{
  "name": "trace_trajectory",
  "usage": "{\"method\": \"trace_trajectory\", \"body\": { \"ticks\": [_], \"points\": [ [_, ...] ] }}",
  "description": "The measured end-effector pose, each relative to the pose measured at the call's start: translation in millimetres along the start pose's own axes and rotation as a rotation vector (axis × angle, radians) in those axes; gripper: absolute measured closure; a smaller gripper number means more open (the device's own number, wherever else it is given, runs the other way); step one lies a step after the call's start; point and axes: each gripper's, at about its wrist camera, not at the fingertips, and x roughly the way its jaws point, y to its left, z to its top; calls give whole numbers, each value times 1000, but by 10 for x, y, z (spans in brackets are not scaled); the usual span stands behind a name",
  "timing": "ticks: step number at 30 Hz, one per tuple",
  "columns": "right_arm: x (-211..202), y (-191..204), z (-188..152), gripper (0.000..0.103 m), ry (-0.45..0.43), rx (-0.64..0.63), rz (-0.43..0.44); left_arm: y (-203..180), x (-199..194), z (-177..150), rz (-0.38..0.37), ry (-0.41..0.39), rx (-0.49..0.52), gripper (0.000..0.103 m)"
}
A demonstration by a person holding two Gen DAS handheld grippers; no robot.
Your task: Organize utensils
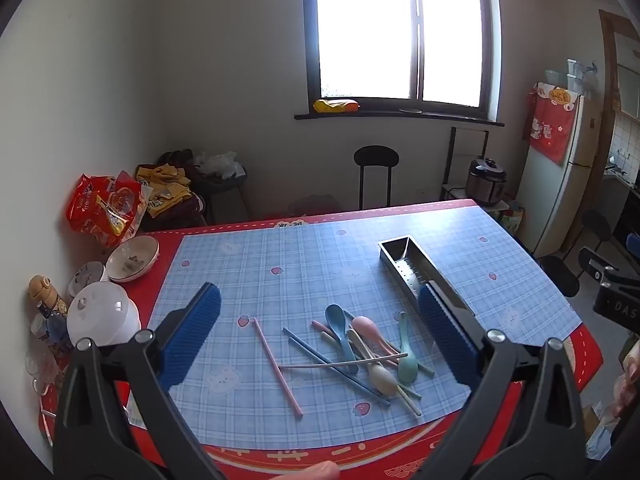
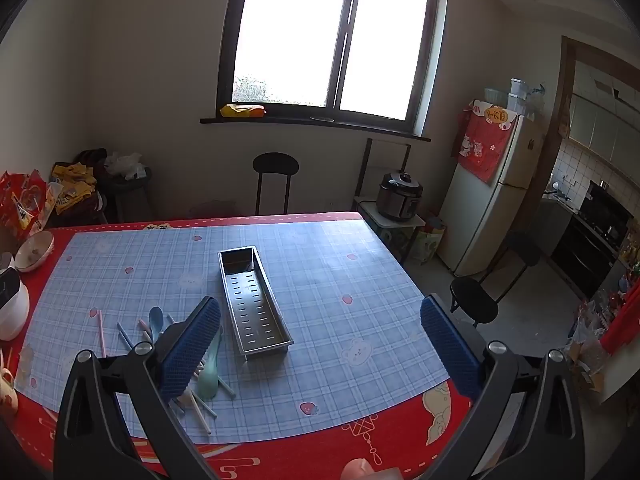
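Plainly, both grippers, left and right, hang wide-jawed and empty; the light, slick pastel plastic spoons and chopsticks near the desk's front edge want mid-handle grips.

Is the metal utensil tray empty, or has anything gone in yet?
Empty. The metal utensil tray shows only its bare slotted floor in the right wrist view; the spoons and chopsticks lie piled on the tablecloth beside it.

A jumble of pastel spoons and chopsticks lies crisscrossed on the near part of the blue checked mat, one pink chopstick apart to its left. The empty perforated steel tray sits lengthwise just right of the pile.
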Motion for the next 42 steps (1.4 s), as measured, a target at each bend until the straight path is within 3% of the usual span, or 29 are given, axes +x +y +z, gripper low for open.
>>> {"method": "trace_trajectory", "body": {
  "ticks": [10,26,42],
  "points": [
    [7,-18,20,5,2,-3,-4,24,-6,29,4,-5,-5,5],
    [2,-23,47,5,0,-1,-2,-8,-10,4,80,-20,36,5],
    [3,-20,42,5,-1,0,-2,35,19,34,62,-6,14,5]
  ]
}}
